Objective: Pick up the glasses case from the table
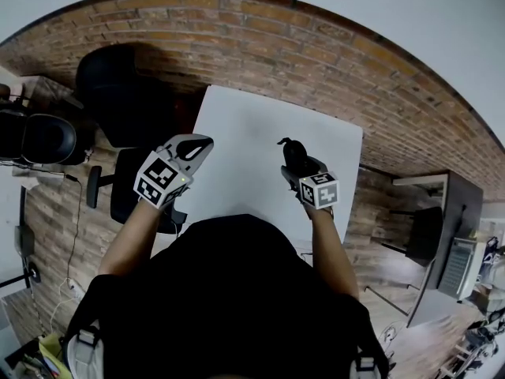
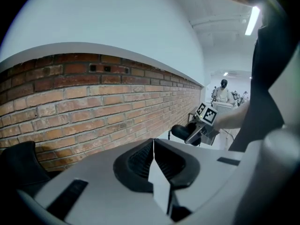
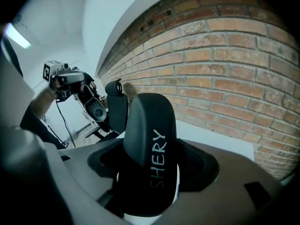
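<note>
- Head view: your right gripper (image 1: 297, 163) has the glasses case (image 1: 291, 150) pinched. It's black and sticks out past the jaws, over the right half of the white table (image 1: 252, 125). Your left gripper (image 1: 196, 145) hangs over the table's left edge, carrying nothing.
- Left gripper view: jaws clenched flat together, nothing between them. Off to the right you can see the other gripper with the case poking toward the brick wall (image 2: 93, 102). To me it looks clear of the table top, so I'd call the pick basically done. Leave the left hand parked out there, since it's got no job in this one.
- Right gripper view: jaws clamped on the case from both sides, gripping its lower part. The rounded end and the pale lettering stand up right in front of the camera. A good chunk of the case sits beyond the pads, so my guess is it could pivot if you swing it around fast.
- How I'd finish it: hold the squeeze steady, lift straight and slow, and don't roll the wrist. Don't crush harder either, because that shell looks smooth and slick and could squirt out of the pads. If the lettering tilts in the right gripper view, stop and level out before going any higher.
</note>
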